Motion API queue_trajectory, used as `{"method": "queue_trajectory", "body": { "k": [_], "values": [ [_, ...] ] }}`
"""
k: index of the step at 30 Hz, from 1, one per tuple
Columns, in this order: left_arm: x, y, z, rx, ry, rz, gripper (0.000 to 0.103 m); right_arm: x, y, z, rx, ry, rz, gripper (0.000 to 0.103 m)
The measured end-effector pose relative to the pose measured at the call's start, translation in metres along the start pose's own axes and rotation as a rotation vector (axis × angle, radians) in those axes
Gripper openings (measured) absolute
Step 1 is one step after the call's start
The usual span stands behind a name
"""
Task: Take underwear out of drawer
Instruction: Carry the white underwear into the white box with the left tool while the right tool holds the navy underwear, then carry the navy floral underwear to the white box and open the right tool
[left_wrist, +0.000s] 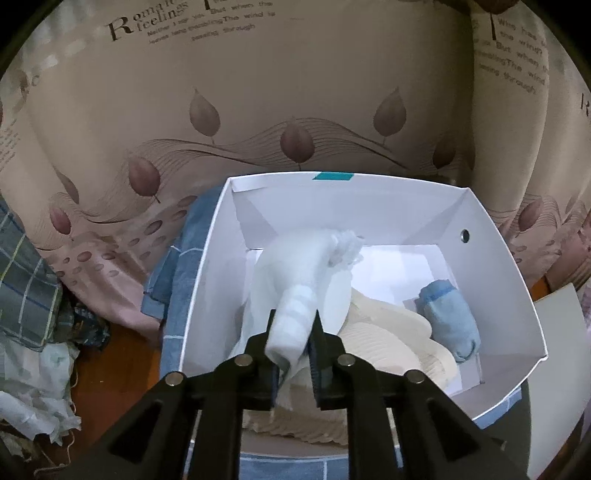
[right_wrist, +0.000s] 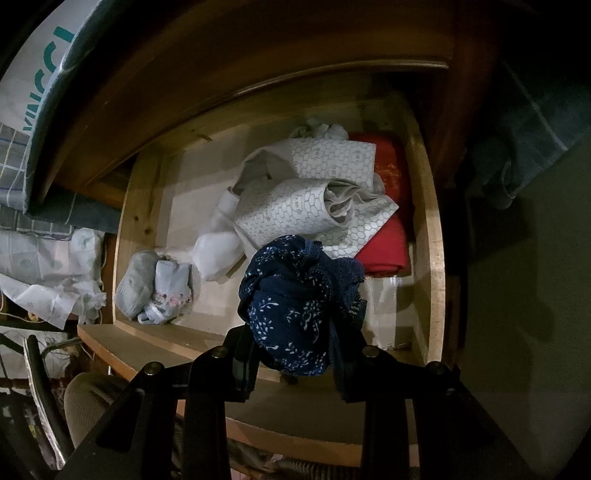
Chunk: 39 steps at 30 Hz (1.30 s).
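Two claws are both busy. My left claw (left_wrist: 293, 334) is clenched on a white roll (left_wrist: 295, 317) of underwear, above the white box (left_wrist: 491, 258). This roll hangs over the left half of the box, with pale cloth (left_wrist: 284, 269) draped behind it. A blue roll (left_wrist: 448, 319) lies near the right wall of the box, on cream pads (left_wrist: 384, 343). The back part of the box floor is bare, and the box rim is well apart from my fingers on every side.

My right claw (right_wrist: 295, 350) grasps a navy bundle (right_wrist: 291, 306) with small white flowers, lifted above the front edge of the wooden drawer (right_wrist: 432, 236). In the drawer, a grey bundle (right_wrist: 135, 284) and a pale bundle (right_wrist: 171, 291) sit in the front left corner, touching each other. Patterned cloth (right_wrist: 295, 210) lies in the middle, partly over a red fold (right_wrist: 391, 243) by the right wall. The drawer floor between the left wall and the middle pile is bare.
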<state>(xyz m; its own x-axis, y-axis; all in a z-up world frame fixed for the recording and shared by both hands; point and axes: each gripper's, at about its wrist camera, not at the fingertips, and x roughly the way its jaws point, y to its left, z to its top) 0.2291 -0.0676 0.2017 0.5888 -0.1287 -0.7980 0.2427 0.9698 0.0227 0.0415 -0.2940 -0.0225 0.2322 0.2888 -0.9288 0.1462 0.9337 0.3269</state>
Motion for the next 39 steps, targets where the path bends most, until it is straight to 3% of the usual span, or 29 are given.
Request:
{"method": "queue_trajectory", "body": {
  "k": [2,9,18,27,35,39],
  "values": [
    [-0.002,0.002,0.0,-0.004,-0.002,0.009,0.026,-0.001,0.0,0.0,0.002,-0.001,-0.002,0.03],
    [-0.018,0.003,-0.004,0.006,-0.023,0.03,0.033,0.001,0.002,0.001,0.0,-0.001,-0.008,0.03],
    [-0.07,0.003,-0.035,0.046,-0.136,0.067,0.039,0.001,0.003,0.0,-0.005,-0.006,-0.028,0.03],
    [-0.097,0.018,-0.12,0.028,-0.223,0.144,0.054,-0.002,0.004,-0.002,-0.007,-0.028,-0.056,0.03],
    [-0.047,0.034,-0.207,-0.081,-0.103,0.164,0.055,-0.009,0.007,-0.003,-0.025,-0.068,-0.09,0.03],
    [-0.031,0.037,-0.24,-0.107,-0.086,0.164,0.055,-0.021,0.003,-0.005,-0.02,-0.116,-0.062,0.03]
  ]
}}
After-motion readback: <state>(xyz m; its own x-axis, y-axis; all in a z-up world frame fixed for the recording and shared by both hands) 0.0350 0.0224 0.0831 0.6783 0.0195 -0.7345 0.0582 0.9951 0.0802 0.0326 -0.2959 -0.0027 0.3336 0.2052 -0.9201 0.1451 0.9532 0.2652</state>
